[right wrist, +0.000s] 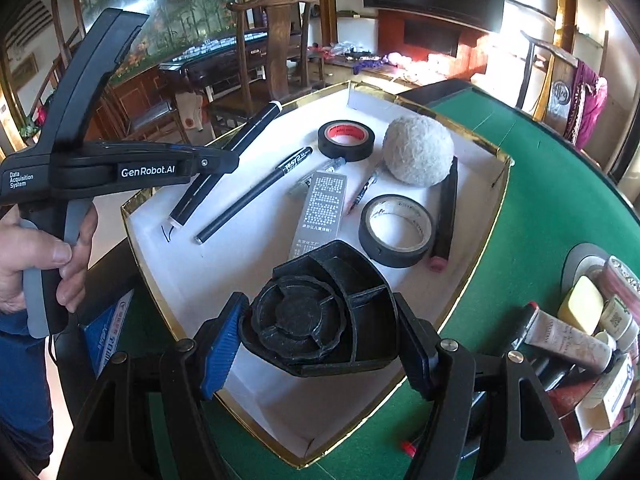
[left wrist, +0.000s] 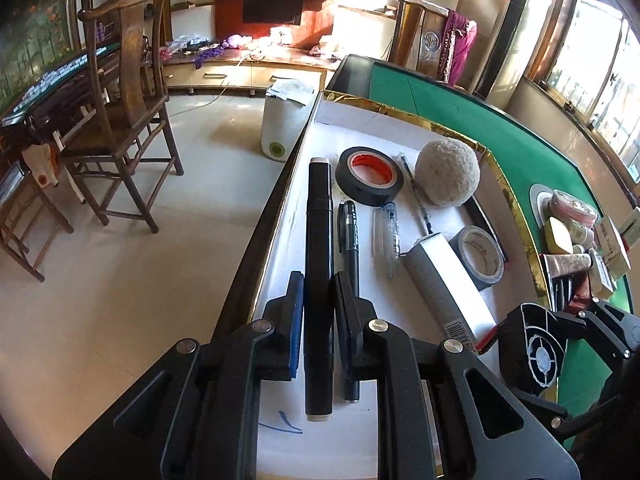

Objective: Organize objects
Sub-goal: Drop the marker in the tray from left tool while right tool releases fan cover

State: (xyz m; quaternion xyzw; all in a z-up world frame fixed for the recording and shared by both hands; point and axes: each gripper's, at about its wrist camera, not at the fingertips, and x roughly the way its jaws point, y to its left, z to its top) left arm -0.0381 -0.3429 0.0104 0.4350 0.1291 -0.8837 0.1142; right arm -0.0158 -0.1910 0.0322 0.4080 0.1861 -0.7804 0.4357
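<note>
A white tray with a gold rim lies on the green table. My left gripper is shut on a thick black marker with white ends, held slantwise over the tray's left side; the same marker also shows in the right wrist view. My right gripper is shut on a black plastic compartment holder above the tray's near part. In the tray lie a red-cored black tape roll, a grey wool ball, a black pen, a grey box and a second tape roll.
A black bar with a pink end lies by the tray's right wall. Tubes and boxes are piled on the green felt at the right. A person's hand grips the left handle. A wooden chair and white bin stand on the floor.
</note>
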